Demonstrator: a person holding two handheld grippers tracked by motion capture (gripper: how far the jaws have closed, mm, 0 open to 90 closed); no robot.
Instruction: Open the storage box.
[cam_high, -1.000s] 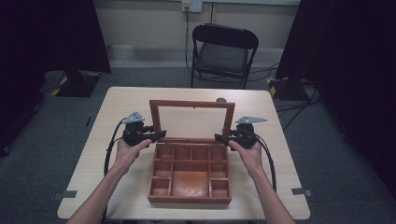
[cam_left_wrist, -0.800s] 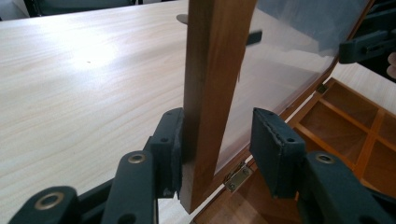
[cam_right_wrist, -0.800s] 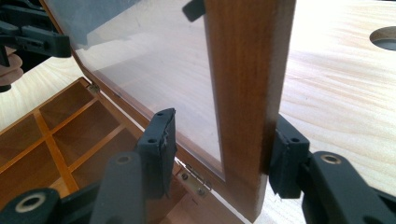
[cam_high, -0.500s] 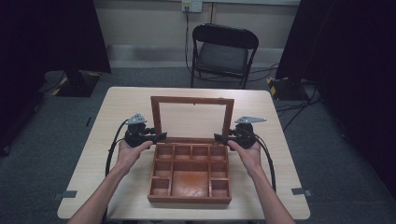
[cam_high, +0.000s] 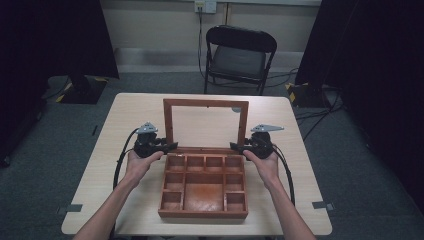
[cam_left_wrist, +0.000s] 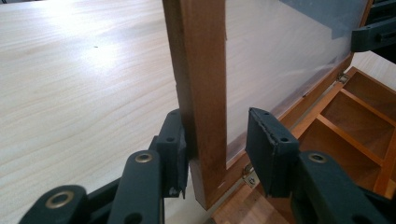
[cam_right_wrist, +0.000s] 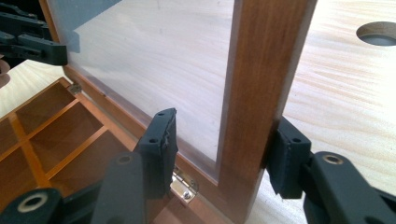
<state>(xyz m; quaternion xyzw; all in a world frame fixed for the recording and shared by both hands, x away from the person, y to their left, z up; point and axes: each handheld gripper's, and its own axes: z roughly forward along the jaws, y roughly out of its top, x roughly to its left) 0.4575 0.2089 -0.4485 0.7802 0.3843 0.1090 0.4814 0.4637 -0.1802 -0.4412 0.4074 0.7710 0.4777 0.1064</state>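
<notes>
A brown wooden box (cam_high: 202, 212) with several empty compartments sits on the table, its glass-paned lid (cam_high: 206, 102) standing upright at the back. My left gripper (cam_high: 172, 146) straddles the lid's left side rail (cam_left_wrist: 201, 70) just above the hinge. In the left gripper view, the left gripper (cam_left_wrist: 219, 140) is open, with its outer jaw against the wood and the inner jaw apart from it. My right gripper (cam_high: 234, 146) straddles the right side rail (cam_right_wrist: 266, 60) the same way. In the right gripper view, the right gripper (cam_right_wrist: 224, 140) is open, with a gap at the inner jaw.
The light wooden table (cam_high: 100, 165) has a round cable hole (cam_right_wrist: 377, 33) behind the lid. A black chair (cam_high: 240, 55) stands beyond the far edge. A metal hinge (cam_right_wrist: 184, 184) joins lid and box. Bare tabletop lies left and right of the box.
The lid has swung further up and back, its top rail now higher in the high view. Both grippers stay at the lid's lower corners.
</notes>
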